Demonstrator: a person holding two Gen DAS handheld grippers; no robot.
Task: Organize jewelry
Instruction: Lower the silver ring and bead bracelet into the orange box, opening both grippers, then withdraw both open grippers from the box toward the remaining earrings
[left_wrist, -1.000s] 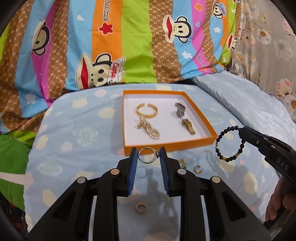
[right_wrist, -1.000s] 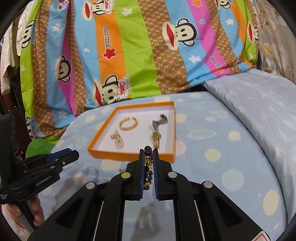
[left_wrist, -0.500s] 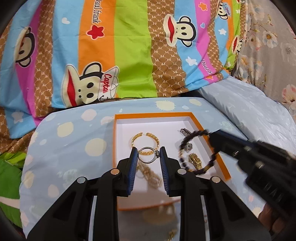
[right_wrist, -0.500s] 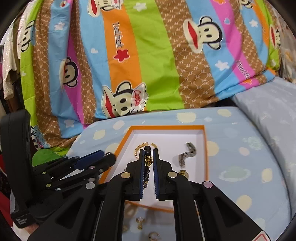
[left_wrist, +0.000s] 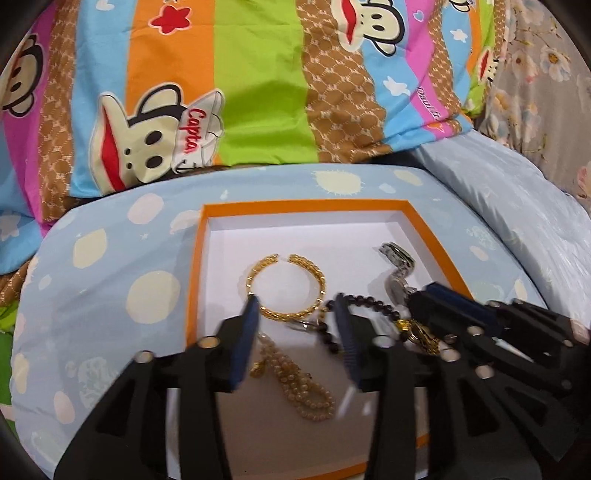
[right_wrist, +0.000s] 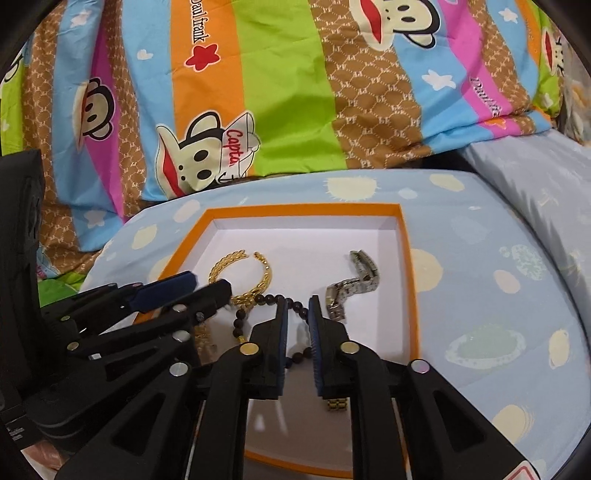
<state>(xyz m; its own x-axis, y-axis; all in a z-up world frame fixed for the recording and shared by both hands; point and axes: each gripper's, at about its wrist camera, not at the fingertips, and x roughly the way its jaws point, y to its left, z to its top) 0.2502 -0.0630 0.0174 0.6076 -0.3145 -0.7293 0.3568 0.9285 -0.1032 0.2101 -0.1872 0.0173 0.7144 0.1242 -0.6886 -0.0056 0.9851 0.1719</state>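
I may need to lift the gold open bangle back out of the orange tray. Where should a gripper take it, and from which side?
Grip the gold open bangle on its far curved band, beside the gap, coming down from above. It lies flat in the orange tray, and that far arc is bare; its near arc is crowded by the dark bead bracelet and the left gripper.

Both tools share one build — matte black plastic frames with triangular cut-outs and round silver screw heads at the joints. The left gripper (left_wrist: 297, 314) carries dark blue ribbed pads, blurred at frame centre. The right gripper (right_wrist: 297, 317) has the same blue pads — a red-edged sticker shows lower right.
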